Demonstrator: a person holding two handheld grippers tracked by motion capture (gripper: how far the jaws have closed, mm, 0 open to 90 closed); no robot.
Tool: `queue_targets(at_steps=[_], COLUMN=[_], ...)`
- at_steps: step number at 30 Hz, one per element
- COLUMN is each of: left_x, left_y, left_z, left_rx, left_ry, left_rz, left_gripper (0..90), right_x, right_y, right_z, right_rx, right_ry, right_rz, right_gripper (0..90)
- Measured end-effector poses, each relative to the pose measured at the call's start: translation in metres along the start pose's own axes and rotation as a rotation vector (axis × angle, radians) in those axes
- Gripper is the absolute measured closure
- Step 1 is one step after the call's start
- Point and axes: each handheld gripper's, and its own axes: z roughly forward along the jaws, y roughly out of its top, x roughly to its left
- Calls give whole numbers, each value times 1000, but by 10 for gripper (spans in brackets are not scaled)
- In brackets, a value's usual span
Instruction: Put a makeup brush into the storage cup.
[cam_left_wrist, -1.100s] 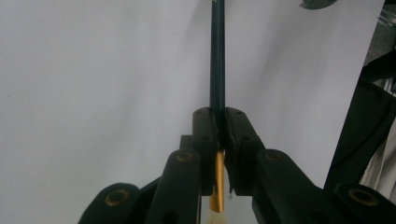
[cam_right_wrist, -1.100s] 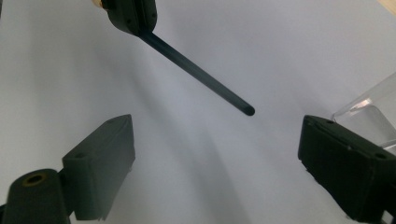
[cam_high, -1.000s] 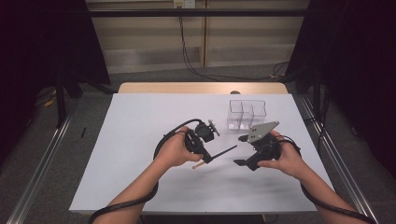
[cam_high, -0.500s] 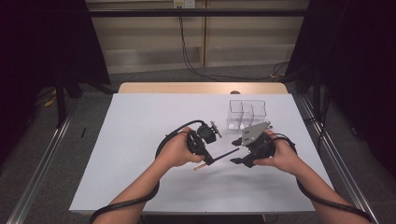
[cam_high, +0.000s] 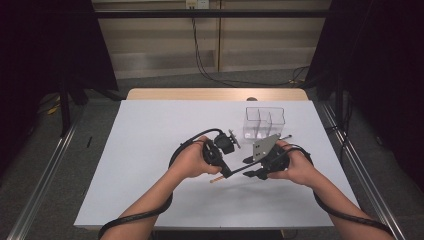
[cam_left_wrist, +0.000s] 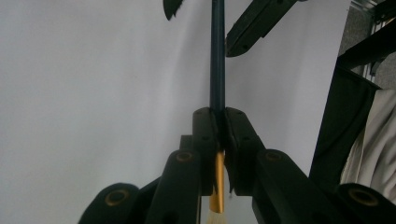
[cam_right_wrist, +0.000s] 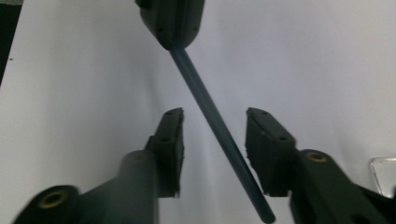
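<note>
Paintbrush (cam_left_wrist: 217, 60), slim dark round handle, clamped in left hand-held gripper (cam_left_wrist: 219, 128); right hand-held gripper (cam_right_wrist: 214, 140) closing around it, pads apart.

Two black two-jaw grippers are showing above the white table (cam_high: 150, 165), the left gripper (cam_high: 226, 171) and the right gripper (cam_high: 248, 168). One slim dark-blue paintbrush (cam_high: 239, 171) with a gold ferrule is lying between them. One clear plastic three-compartment box (cam_high: 264, 122) is standing near the table's far right corner.
</note>
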Motion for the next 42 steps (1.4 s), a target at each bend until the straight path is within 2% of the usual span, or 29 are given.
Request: queue_targets(at_steps=[2,8,13,16,18,21,26,27,30,32,34,36,37,38,40,42], left_x=[1,0,1,2,4,4,8,8,10,10,12,12,13,13,15,16], left_y=[0,2,3,2,2,1,0,-1,-3,-4,-5,-7,-8,-9,-10,-12], left_z=[0,-3,-6,-8,-10,-11,-12,-12,-14,-14,-15,-15,-17,-17,-18,-19], left_rx=[9,-5,-12,-38,-41,-54,-59,-66,-81,-99,-100,-130,-128,-147,-170,-187], left_ry=[-2,-26,-28,-38,-39,-30,-17,-20,-24,-25,-32,-37,-35,-33,-26,-28], left_rz=[7,14,22,14,27,17,18,6,5,-2,11,0,13,16,3,4], left_gripper=[837,837,836,834,833,827,810,801,797,757,693,622,592,569,483,435], right_x=[0,1,1,2,2,4,6,6,7,6,6,5,4,4,4,4], right_y=[0,-8,-12,-13,-14,-15,-15,-15,-14,-15,-16,-18,-19,-21,-23,-25], right_z=[1,3,3,5,6,8,10,10,10,9,8,8,7,7,7,6], right_rx=[8,18,2,-2,0,-5,-10,-12,-20,-27,-22,-27,-30,-33,-28,-29], right_ry=[-14,-2,-3,2,13,22,33,37,40,36,28,25,26,22,17,13], right_rz=[-1,3,11,10,13,31,30,23,24,25,30,46,47,52,65,74], right_gripper=[662,768,791,804,813,825,845,852,853,853,853,853,853,853,853,853])
